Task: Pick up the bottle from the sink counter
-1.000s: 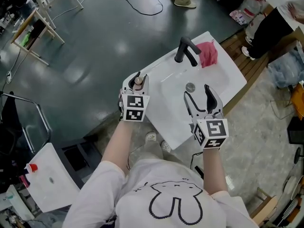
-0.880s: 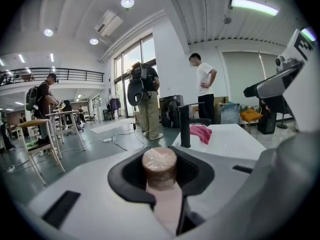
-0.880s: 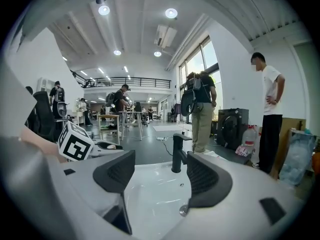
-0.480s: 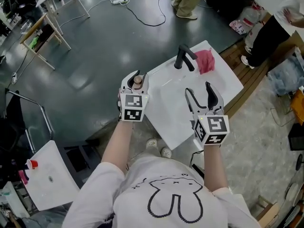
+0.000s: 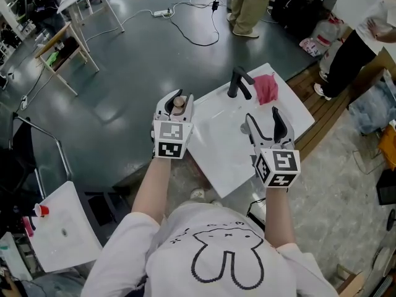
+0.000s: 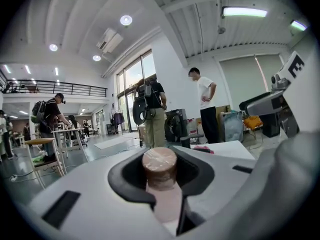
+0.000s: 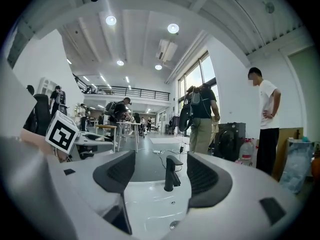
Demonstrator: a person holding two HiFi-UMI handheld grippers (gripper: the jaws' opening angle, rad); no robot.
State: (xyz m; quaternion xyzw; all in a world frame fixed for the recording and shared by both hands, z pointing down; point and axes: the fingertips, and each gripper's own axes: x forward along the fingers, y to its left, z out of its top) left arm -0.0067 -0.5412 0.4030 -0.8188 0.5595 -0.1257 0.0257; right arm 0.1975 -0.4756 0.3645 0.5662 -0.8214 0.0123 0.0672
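My left gripper is shut on the bottle, a pale pink bottle with a brown round cap. It hangs in the air left of the white sink, over the dark floor. In the left gripper view the cap stands up between the dark pads. My right gripper hovers above the basin with its jaws open and nothing between them. The black faucet shows straight ahead through its jaws.
A pink cloth lies on the sink's far end beside the faucet. The drain sits in the basin below the right gripper. Several people stand beyond the sink. A cable runs over the floor, a table stands far left.
Both grippers have risen, the left one carrying the bottle higher above the floor beside the sink. The right gripper's jaws have stayed open.
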